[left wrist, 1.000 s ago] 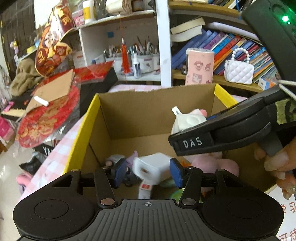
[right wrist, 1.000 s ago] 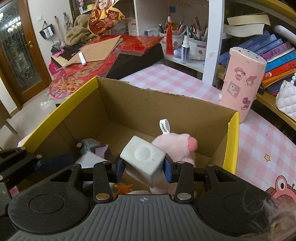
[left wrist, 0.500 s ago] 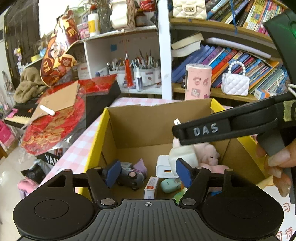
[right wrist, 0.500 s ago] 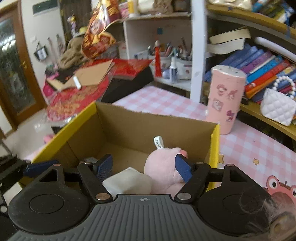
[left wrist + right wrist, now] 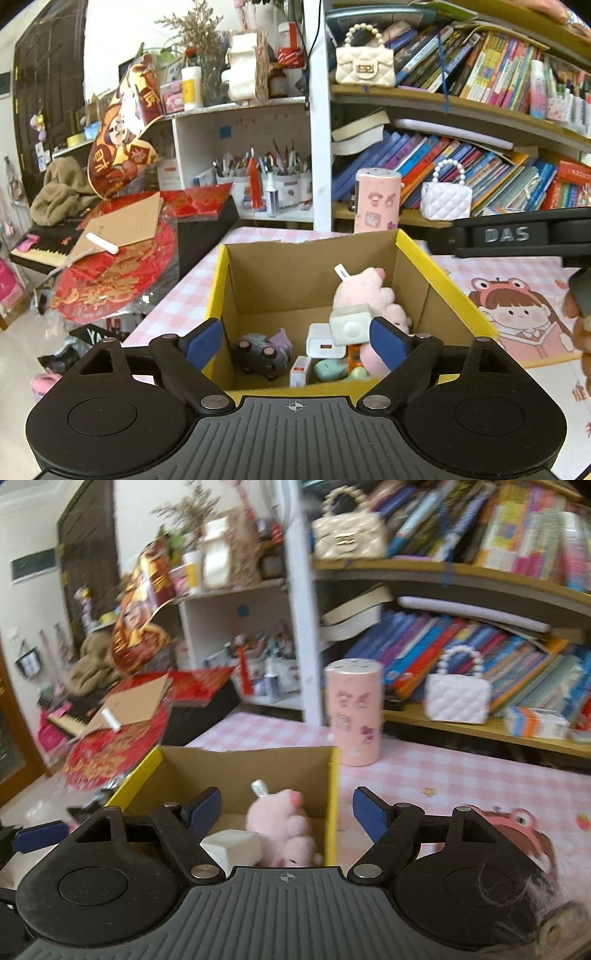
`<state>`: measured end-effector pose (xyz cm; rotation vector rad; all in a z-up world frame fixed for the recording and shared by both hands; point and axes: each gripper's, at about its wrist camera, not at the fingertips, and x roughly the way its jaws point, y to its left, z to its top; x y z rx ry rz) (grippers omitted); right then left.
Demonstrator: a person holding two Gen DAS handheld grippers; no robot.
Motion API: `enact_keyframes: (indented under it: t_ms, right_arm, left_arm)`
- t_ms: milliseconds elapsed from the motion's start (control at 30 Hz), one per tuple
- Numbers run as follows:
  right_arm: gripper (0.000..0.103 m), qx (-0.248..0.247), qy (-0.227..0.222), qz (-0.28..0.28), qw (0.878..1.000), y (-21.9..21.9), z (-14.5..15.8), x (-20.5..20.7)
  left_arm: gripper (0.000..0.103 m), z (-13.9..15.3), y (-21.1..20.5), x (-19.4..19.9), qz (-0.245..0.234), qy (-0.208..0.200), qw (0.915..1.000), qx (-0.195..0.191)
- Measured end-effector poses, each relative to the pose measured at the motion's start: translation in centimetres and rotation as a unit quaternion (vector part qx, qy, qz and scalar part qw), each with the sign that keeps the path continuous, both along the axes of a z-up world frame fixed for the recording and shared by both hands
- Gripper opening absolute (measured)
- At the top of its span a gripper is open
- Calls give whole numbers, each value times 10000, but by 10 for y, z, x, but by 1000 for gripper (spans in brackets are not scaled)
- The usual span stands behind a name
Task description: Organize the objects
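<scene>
The left gripper (image 5: 295,341) has just been opening and now stands wide with nothing pressed between its blue pads; past the gap lies the inside of the cardboard box (image 5: 306,273), over whose near edge it hovers. The right gripper (image 5: 286,808) has also just been opening, and its jaws are spread with no grip on anything, straddling the box's right-hand yellow wall. In the box, the white block (image 5: 349,325) lies on top of the heap, leaning against the pink plush toy (image 5: 364,290), which sits against the right side with a white tag sticking up. Just left of the block stands a white charger (image 5: 321,341); below it lie a small red-and-white carton (image 5: 300,369) and a mint-green item (image 5: 330,369), and to the left a grey toy car (image 5: 258,354) beside a purple figure (image 5: 280,338). The box stands on a desk (image 5: 443,771) covered in pink check cloth. Behind it, near the far right corner, a pink cylinder (image 5: 354,712) stands upright, and a white quilted purse (image 5: 456,698) sits on the bookshelf beyond. In the left wrist view, part of the right gripper's black body marked DAS shows at the right edge, with fingers (image 5: 580,325) of a person's hand below it.
</scene>
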<state>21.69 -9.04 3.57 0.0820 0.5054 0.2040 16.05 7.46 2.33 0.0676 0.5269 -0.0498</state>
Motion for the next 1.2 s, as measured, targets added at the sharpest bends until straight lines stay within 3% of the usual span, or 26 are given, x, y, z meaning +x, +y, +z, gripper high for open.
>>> enact_keyframes:
  t_ms: [300,700,1200]
  right_arm:
    - [80,-38,33,-667,9978,-15,-7,-61]
    - [85,-267,353,-1095,9930,0,-34,-142]
    - [90,-434,772,-1672,9819,-1,-61,-206]
  left_arm:
    - [97,-6,14,-41,95,76,9999,-77]
    - [99,-24,29,-99,151,391,9991,-116]
    - [99,-37,19,-129,-93,552,9984,4]
